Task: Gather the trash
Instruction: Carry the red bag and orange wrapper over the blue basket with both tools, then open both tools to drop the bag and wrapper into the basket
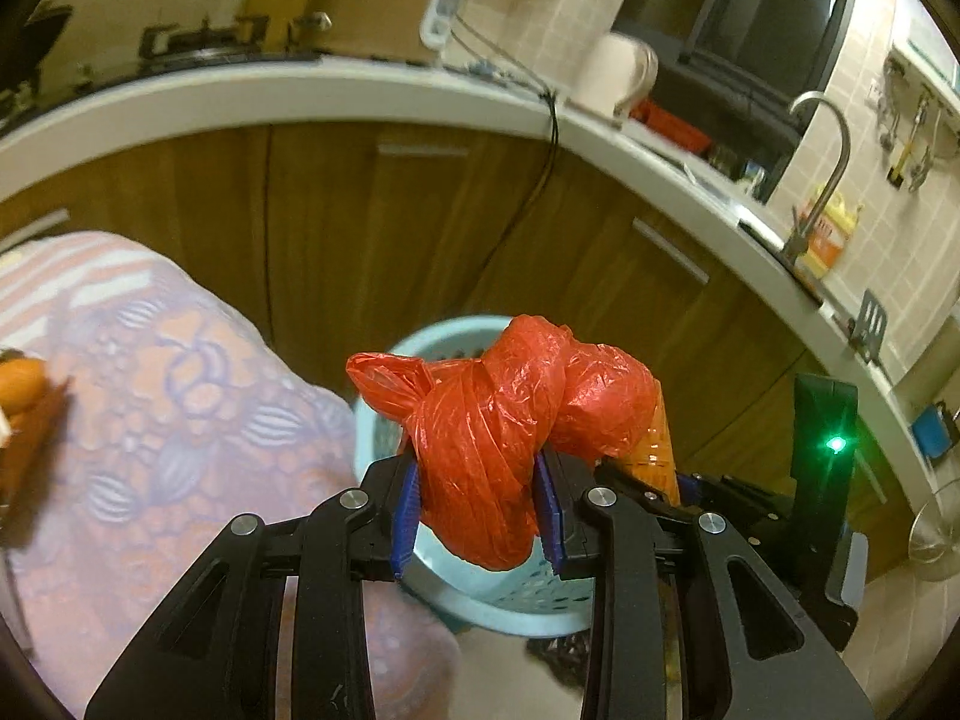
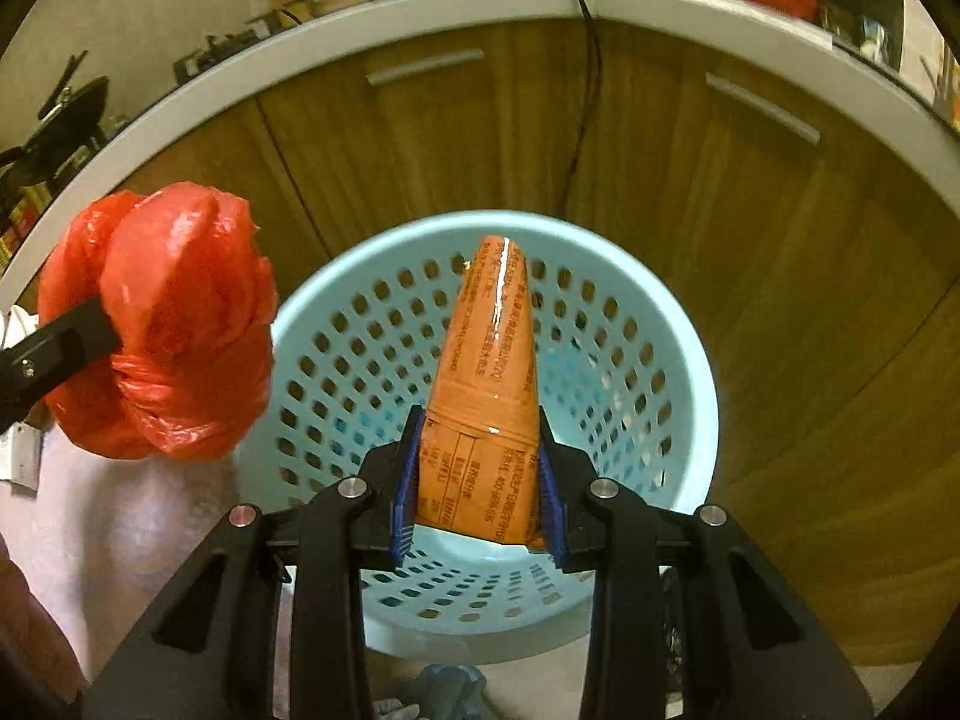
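Observation:
My left gripper (image 1: 480,510) is shut on a crumpled red plastic bag (image 1: 504,420) and holds it above the near rim of a light blue perforated trash basket (image 1: 420,342). My right gripper (image 2: 480,480) is shut on an orange printed carton (image 2: 486,384) and holds it over the mouth of the basket (image 2: 660,360). The red bag (image 2: 162,324) in the left gripper also shows at the left of the right wrist view. The orange carton (image 1: 660,450) peeks out behind the bag in the left wrist view.
Wooden cabinet doors (image 2: 480,138) under a white counter (image 1: 300,90) stand behind the basket. A table with a pink floral cloth (image 1: 150,390) is at the left. A sink tap (image 1: 828,168) is at the right. A black cable (image 2: 585,90) hangs down the cabinets.

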A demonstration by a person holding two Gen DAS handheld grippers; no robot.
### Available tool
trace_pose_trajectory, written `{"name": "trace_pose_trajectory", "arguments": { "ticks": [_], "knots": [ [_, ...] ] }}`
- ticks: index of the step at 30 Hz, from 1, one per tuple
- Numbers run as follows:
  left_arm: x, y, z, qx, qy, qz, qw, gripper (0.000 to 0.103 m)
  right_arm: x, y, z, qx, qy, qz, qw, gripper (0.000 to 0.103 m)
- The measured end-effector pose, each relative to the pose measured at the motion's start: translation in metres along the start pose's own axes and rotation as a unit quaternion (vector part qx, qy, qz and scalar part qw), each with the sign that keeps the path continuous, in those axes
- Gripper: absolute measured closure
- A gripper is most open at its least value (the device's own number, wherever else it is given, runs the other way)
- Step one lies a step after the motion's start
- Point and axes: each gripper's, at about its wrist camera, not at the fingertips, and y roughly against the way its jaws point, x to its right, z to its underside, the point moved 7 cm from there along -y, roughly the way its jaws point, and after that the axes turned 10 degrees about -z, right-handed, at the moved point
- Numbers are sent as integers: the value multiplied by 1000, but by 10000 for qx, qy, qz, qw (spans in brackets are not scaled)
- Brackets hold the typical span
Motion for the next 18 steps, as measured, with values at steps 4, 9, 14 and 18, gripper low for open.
{"name": "trace_pose_trajectory", "arguments": {
  "ticks": [4, 9, 14, 18],
  "knots": [
    [6, -16, 6, -193, -61, 20, 9998, 72, 11, -14, 8, -189, -139, -29, 9997, 71],
    [7, -28, 12, -367, -123, 32, 9992, 69, 15, -22, 13, -310, -192, -23, 9993, 69],
    [7, -24, 12, -330, -114, -10, 9994, 50, 13, -19, 11, -270, -233, -10, 9994, 46],
    [-2, -10, 10, -191, -30, 11, 9998, 48, 11, -14, 7, -190, -218, 32, 9996, 46]
  ]
}}
